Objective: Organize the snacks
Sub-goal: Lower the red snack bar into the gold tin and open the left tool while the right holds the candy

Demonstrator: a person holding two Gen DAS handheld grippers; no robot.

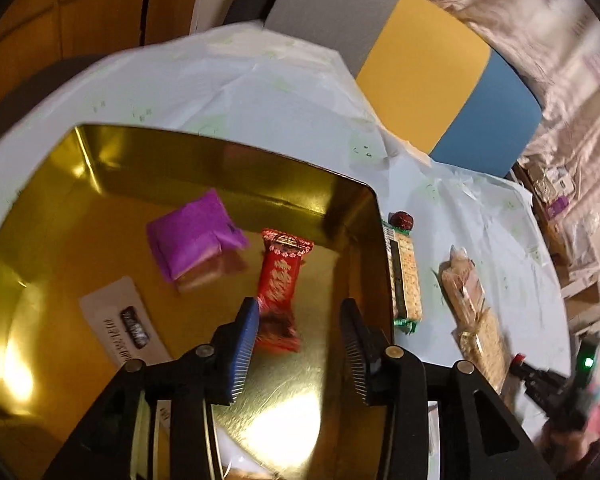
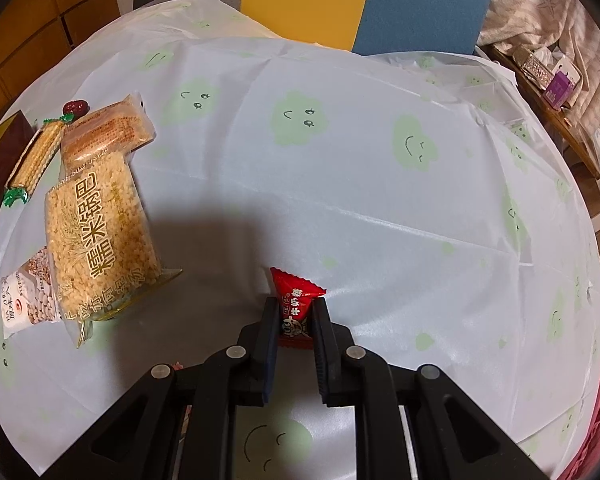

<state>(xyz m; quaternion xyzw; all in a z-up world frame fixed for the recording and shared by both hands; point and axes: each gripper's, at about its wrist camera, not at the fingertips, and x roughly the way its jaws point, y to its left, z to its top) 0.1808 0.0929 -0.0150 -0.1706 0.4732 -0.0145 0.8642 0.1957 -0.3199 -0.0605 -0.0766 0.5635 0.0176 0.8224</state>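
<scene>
In the left wrist view a gold tin holds a purple packet, a white sachet and a red wrapped snack. My left gripper is over the tin with its jaws open. The blurred red snack lies just beyond and between the fingertips, and nothing is gripped. In the right wrist view my right gripper is shut on a small red candy just above the tablecloth. Loose snacks lie to the left: a rice-crisp packet, an orange-brown packet, a green-ended cracker bar and a red date.
A pale tablecloth with green cloud faces covers the round table. The tin's dark outer wall shows at the left edge. A white bean packet lies under the rice crisps. Yellow and blue chair backs stand behind, with cluttered shelves to the right.
</scene>
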